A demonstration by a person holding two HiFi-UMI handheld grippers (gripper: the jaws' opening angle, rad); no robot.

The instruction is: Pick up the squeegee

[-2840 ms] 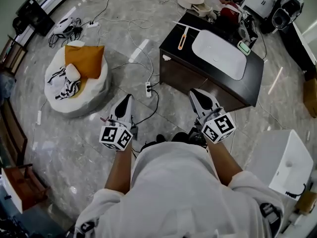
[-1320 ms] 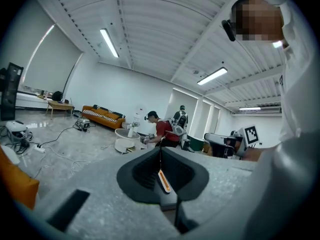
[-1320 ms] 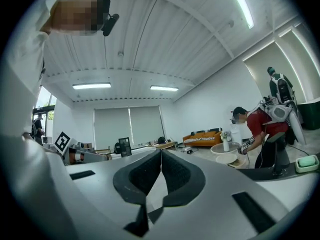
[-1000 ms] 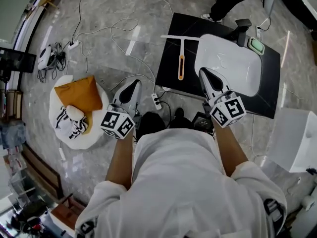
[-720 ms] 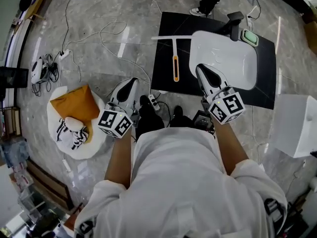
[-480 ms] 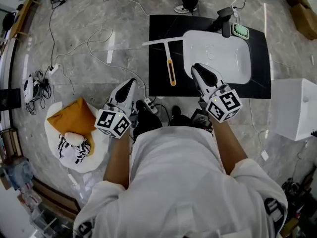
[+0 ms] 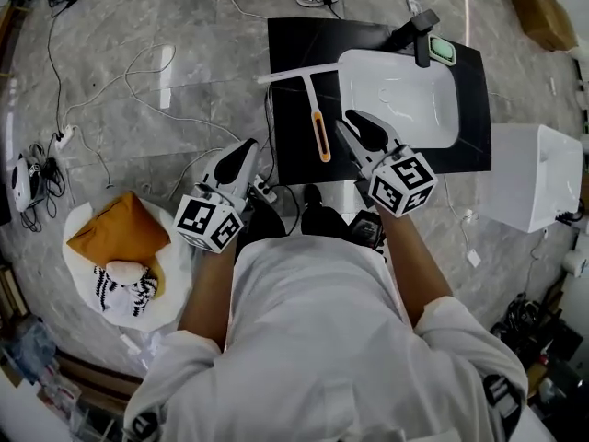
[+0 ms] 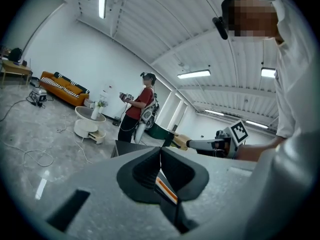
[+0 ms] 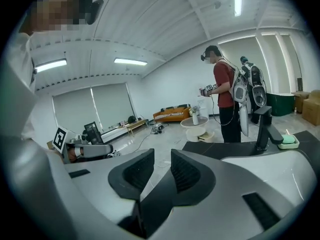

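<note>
The squeegee [image 7: 319,127] lies flat on the black table [image 7: 291,159], left of the white sink basin [image 7: 405,99]. Its white blade points away from me and its orange-striped handle points toward me. My right gripper [image 7: 349,123] hovers over the table's near part, just right of the handle; its jaws are opening with nothing between them [image 9: 162,173]. My left gripper [image 7: 247,146] hangs over the floor left of the table, shut and empty [image 8: 160,160]. Past its jaws the orange handle [image 8: 166,190] shows.
A black faucet [image 7: 420,28] and a green pad [image 7: 445,52] sit at the basin's far side. A white box [image 7: 537,179] stands right of the table. Cables and a power strip [image 7: 263,190] lie on the floor; a beanbag [image 7: 120,256] is at left. A person [image 9: 226,100] stands beyond.
The table and squeegee have come closer in the head view. Both grippers have moved forward and down. The right gripper now sits beside the squeegee handle instead of over the basin.
</note>
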